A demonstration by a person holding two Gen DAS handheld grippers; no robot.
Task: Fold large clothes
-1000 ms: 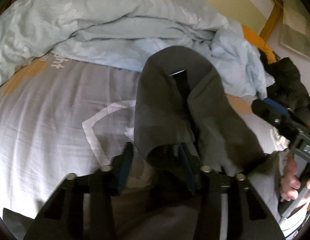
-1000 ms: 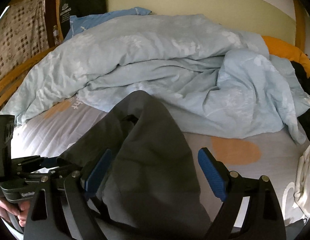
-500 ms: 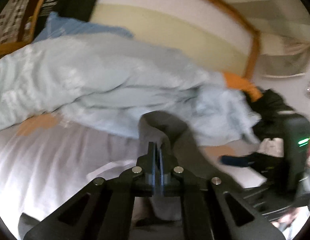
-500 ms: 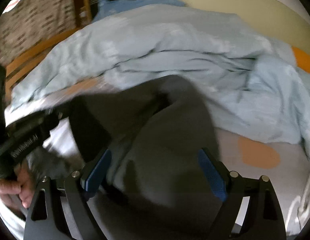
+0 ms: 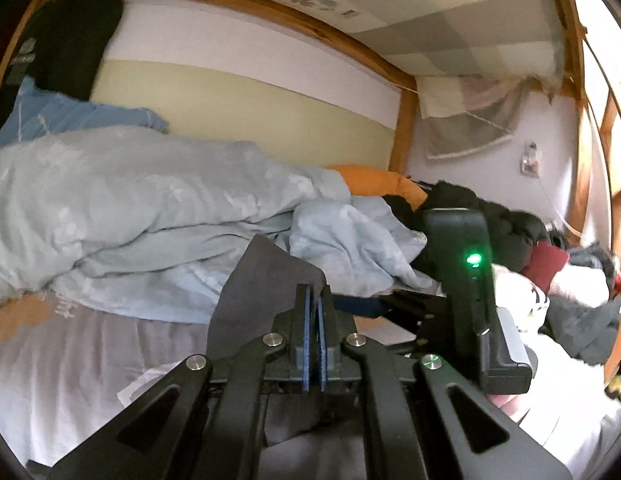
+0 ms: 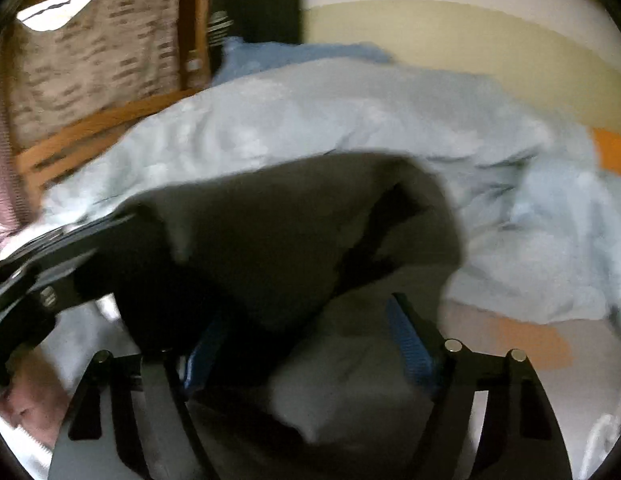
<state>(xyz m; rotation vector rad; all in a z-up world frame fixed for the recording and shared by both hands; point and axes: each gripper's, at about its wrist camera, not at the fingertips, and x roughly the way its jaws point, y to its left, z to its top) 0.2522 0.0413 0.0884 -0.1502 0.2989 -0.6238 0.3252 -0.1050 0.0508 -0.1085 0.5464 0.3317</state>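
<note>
Now grey garment [image 5: 266,280] pinched, left jaws.

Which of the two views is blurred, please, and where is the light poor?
Left wrist view: sharp, with fisheye bending of the bed frame. Right wrist view: motion blur throughout; the grey garment reads as a dim, smeared mass, and the duvet has lost its pattern.

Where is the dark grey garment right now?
Mid-frame in both wrist views, the dark grey garment hangs over the bedsheet, before the pale blue duvet, pinched by the left tool.
</note>
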